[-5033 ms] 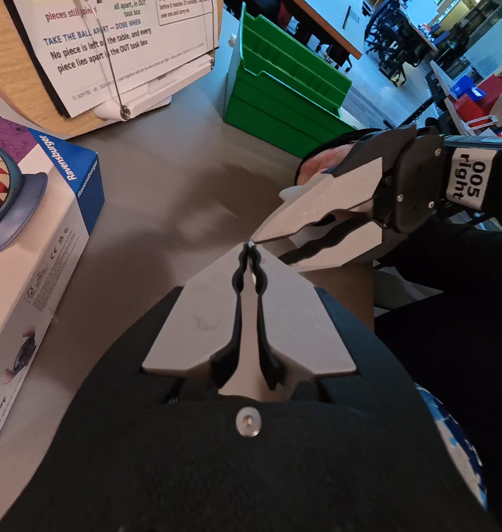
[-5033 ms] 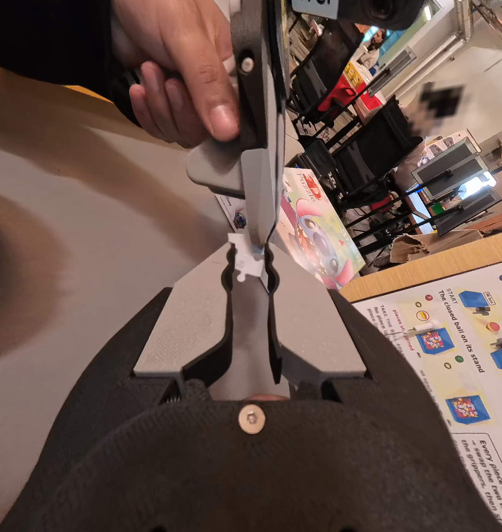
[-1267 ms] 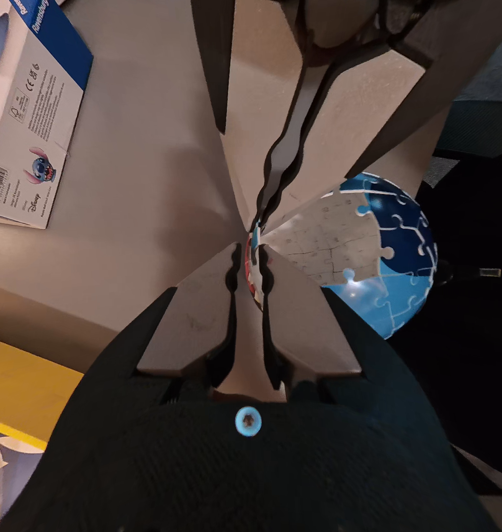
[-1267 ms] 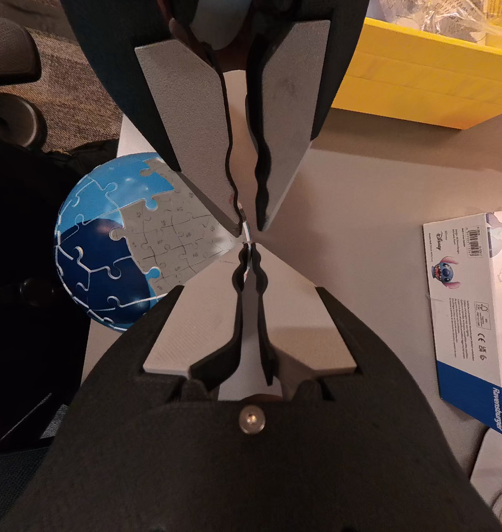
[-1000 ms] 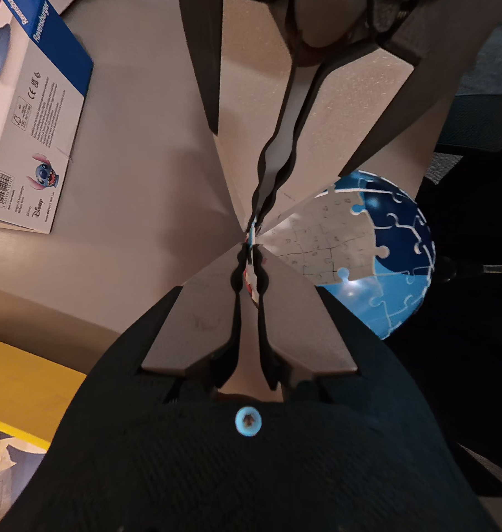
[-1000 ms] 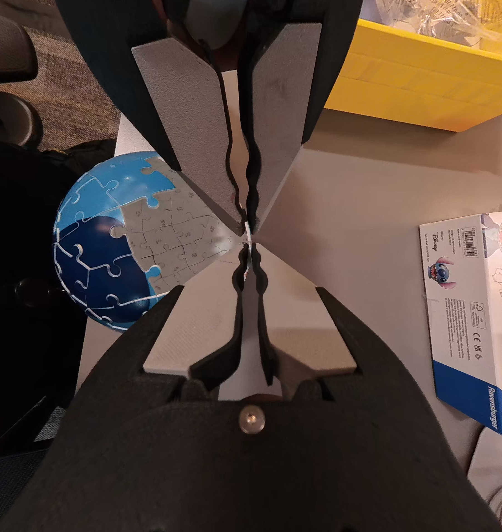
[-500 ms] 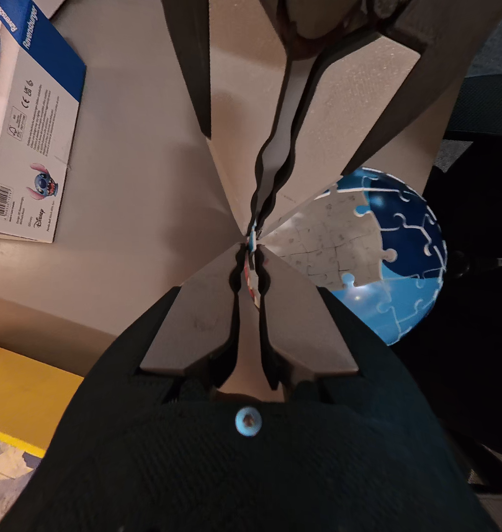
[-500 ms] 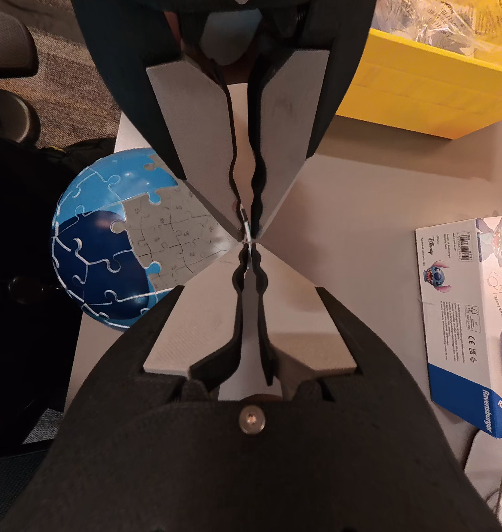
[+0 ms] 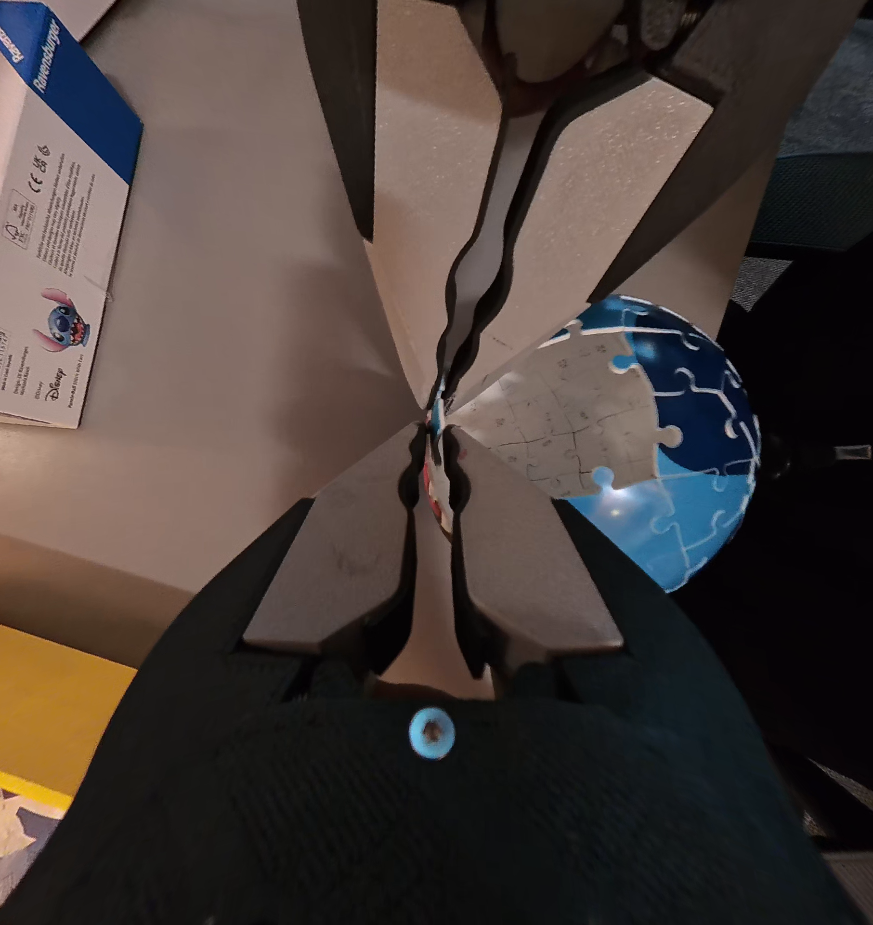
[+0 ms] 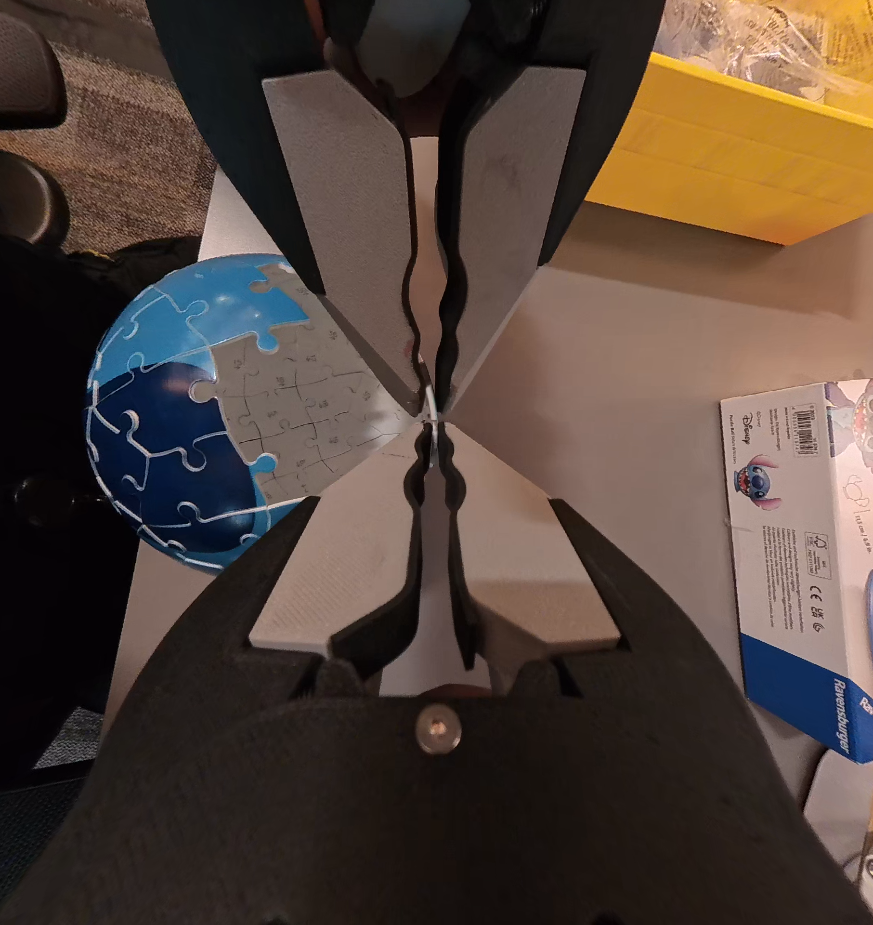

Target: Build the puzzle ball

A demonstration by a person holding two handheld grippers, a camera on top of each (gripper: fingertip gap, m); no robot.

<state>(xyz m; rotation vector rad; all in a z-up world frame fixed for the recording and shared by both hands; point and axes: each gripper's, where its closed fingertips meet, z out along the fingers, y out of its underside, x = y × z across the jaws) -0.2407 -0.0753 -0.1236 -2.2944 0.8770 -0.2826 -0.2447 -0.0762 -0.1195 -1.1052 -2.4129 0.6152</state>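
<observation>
Your table (image 10: 599,350) and box (image 10: 799,525) sit beyond the ball (image 9: 624,425). Since a second ago it has barely shifted. Your left claw (image 9: 437,435) and right claw (image 10: 432,430) meet tip to tip, both nearly closed on its rim; seating continues.

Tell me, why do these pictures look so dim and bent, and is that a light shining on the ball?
Left wrist view: dim, warm light; a white glare spot sits on the ball; the near hand-held gripper body is soft, and the box edges bow near the frame edge. Right wrist view: brighter; two small highlights on the ball's light blue part; the yellow bin edge looks bowed by the wide lens.
</observation>
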